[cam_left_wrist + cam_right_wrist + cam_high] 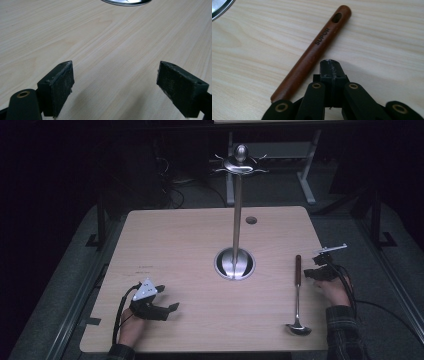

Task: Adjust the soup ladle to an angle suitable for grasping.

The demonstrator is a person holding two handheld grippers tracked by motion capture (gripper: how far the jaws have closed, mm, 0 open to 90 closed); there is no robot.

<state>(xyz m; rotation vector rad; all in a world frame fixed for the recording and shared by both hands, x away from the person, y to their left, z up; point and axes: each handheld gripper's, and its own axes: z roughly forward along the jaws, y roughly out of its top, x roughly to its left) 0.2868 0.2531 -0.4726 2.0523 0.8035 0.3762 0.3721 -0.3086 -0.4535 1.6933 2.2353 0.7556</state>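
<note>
A ladle with a brown wooden handle and a steel bowl lies on the table at the right, bowl toward the front edge. My right gripper sits just right of the handle, and its jaws are shut with nothing between them, close beside the wood. A steel stand with hooks at its top rises from a round base in the table's middle. At the front left my left gripper is open, its pads wide apart over bare wood.
The light wooden table has a small round hole near its far edge. Dark floor, cables and a metal frame lie beyond the table. The stand's base rim shows at the top of the left gripper view.
</note>
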